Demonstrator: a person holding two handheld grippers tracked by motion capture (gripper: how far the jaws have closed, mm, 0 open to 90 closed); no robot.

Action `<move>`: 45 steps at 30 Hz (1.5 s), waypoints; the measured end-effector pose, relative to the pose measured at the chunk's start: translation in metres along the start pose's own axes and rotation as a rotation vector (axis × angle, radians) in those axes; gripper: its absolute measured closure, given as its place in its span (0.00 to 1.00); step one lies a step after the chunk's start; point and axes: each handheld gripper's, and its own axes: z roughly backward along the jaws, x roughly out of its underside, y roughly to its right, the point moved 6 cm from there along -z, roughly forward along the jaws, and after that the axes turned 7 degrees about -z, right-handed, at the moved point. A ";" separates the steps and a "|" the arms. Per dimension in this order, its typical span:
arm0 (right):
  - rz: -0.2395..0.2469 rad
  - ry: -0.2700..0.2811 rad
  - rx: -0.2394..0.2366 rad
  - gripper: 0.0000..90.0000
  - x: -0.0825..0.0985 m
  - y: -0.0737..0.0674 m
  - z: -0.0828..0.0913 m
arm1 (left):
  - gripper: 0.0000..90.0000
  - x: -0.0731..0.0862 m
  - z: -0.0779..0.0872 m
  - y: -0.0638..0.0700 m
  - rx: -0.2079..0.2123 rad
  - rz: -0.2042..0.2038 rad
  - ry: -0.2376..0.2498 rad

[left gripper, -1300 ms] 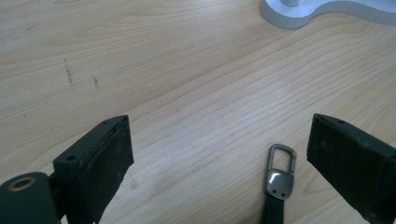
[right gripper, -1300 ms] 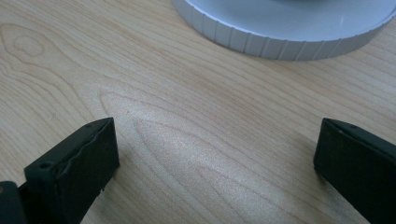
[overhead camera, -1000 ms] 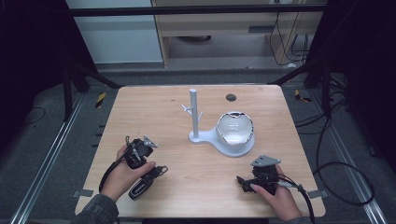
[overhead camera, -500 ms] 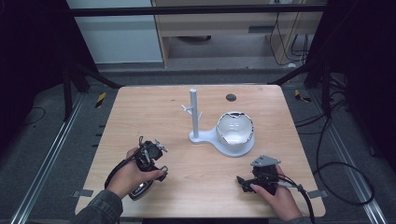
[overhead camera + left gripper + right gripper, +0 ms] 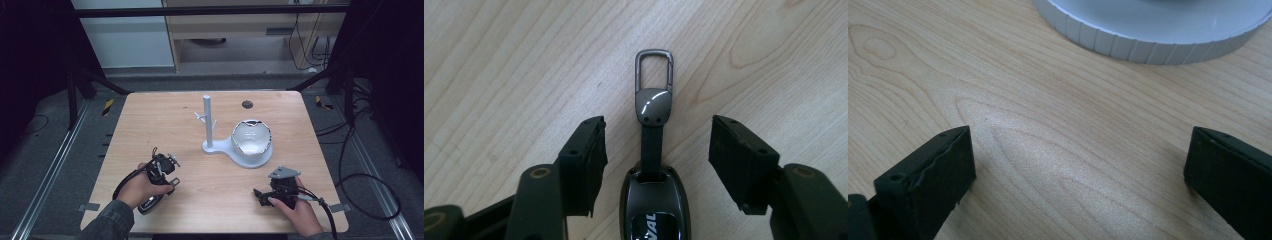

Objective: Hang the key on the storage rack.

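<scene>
The car key (image 5: 654,210) lies flat on the wooden table (image 5: 200,125) near its front left corner, a dark glossy fob with a short strap running up to a metal clip (image 5: 653,71). The left gripper (image 5: 656,150) sits right over it, one jaw on each side of the strap. The jaws have just been closing in, but there's a clear gap on both sides, so nothing is pinched yet. From the high view, the left gripper (image 5: 162,170) is low over the key (image 5: 150,202), the person's hand wrapped around it.

Over on the right, the right gripper (image 5: 260,192) rests near the front edge, jaws spread wide with only bare wood between them.

Farther back, mid-table, there's a white stand (image 5: 207,122), a post with little pegs, joined to a round white bowl (image 5: 252,140). The bowl has some dark bits along its rim; can't tell what's inside. Its ribbed side (image 5: 1148,35) sits just ahead of the right gripper (image 5: 1078,160). A small dark disc (image 5: 247,104) sits near the far edge.
</scene>
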 end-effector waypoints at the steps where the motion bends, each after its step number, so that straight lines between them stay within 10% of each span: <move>1: 0.000 0.001 0.000 0.01 0.000 0.000 0.000 | 0.46 0.000 -0.001 0.000 0.003 0.000 -0.004; 45: 0.000 0.000 0.000 0.01 0.000 0.000 0.000 | 0.81 0.006 -0.017 -0.007 0.057 -0.011 -0.065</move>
